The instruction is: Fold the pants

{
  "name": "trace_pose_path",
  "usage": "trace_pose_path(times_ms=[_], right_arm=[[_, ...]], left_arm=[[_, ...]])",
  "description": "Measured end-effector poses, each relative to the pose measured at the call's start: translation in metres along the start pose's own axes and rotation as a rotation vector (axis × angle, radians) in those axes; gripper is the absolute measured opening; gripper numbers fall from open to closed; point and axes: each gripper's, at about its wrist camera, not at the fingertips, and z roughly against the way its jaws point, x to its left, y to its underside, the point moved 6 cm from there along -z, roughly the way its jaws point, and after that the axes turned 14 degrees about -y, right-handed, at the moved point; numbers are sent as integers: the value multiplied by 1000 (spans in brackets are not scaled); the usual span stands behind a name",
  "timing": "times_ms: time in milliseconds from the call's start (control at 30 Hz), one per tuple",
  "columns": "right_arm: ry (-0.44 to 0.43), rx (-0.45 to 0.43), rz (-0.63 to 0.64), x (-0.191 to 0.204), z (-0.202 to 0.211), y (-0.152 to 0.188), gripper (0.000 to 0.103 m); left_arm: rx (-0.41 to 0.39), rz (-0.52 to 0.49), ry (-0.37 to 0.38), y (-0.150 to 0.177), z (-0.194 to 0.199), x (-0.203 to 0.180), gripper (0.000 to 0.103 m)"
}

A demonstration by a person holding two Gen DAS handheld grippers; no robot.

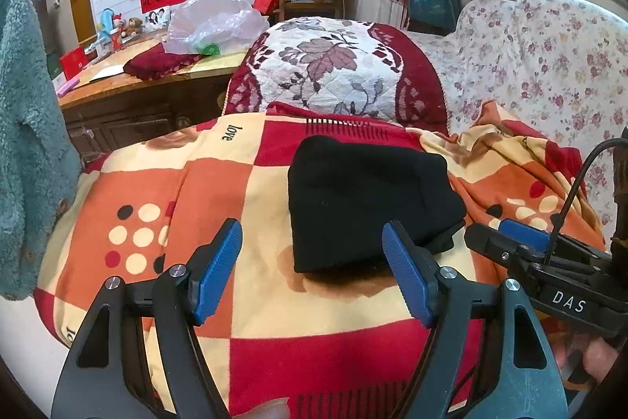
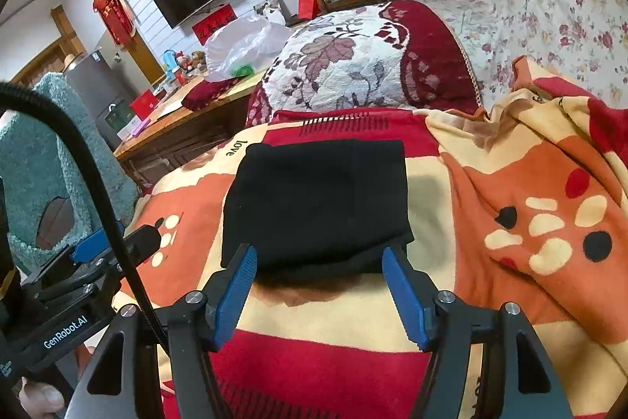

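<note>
The black pants [image 1: 365,203] lie folded into a compact rectangle on a red, orange and cream checked blanket [image 1: 196,183]. My left gripper [image 1: 314,269] is open and empty, just in front of the pants' near edge. The right gripper shows at the right of the left wrist view [image 1: 510,242]. In the right wrist view the folded pants [image 2: 318,207] lie straight ahead on the blanket [image 2: 510,203]. My right gripper [image 2: 320,285] is open and empty, its fingers at either side of the pants' near edge. The left gripper shows at the lower left [image 2: 106,250].
A quilted red and white armrest cover [image 1: 333,73] rises behind the blanket. A floral sofa [image 1: 549,65] is at the right. A wooden desk [image 1: 137,89] with a plastic bag [image 1: 212,22] stands at the left. A teal fleece garment [image 1: 27,128] hangs at the far left.
</note>
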Motion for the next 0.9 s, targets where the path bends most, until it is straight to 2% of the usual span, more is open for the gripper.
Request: trace_pose_path(times_ms=[900], right_arm=[[-7,27,-18,-4,-8,7,65]], left_arm=[[19,-8,36,3,-5,-7,75]])
